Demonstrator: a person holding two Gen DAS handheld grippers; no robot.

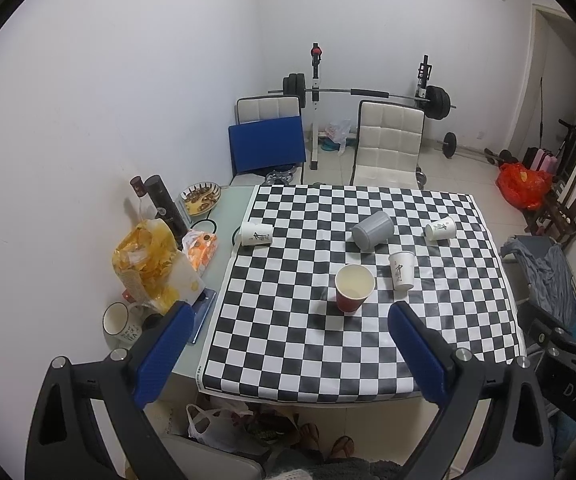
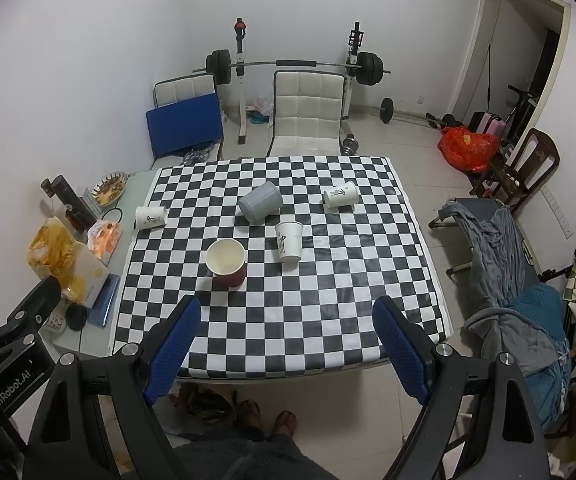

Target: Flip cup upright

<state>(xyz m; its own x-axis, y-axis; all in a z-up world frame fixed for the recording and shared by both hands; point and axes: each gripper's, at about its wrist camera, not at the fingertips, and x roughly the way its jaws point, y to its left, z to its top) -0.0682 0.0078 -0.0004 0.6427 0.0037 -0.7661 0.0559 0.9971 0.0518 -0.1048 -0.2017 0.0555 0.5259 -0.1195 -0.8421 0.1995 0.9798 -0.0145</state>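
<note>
A red paper cup (image 1: pixel 353 288) (image 2: pixel 226 263) stands upright on the checkered cloth (image 1: pixel 288 340) (image 2: pixel 327 300). A white printed cup (image 1: pixel 401 270) (image 2: pixel 289 241) stands mouth down beside it. A grey cup (image 1: pixel 372 229) (image 2: pixel 259 201) lies on its side behind them. Two more white cups lie on their sides, one at the left edge (image 1: pixel 256 233) (image 2: pixel 151 216) and one at the far right (image 1: pixel 440 228) (image 2: pixel 340 194). My left gripper (image 1: pixel 289 316) and right gripper (image 2: pixel 286 312) are both open and empty, held above the table's near edge.
Left of the cloth stand dark bottles (image 1: pixel 164 204), a snack bag (image 1: pixel 148 264), a mug (image 1: pixel 120 322) and a bowl (image 1: pixel 200 198). Two chairs (image 1: pixel 387 144) and a barbell rack (image 1: pixel 363 92) are behind the table. A cot with grey cloth (image 2: pixel 499 248) is on the right.
</note>
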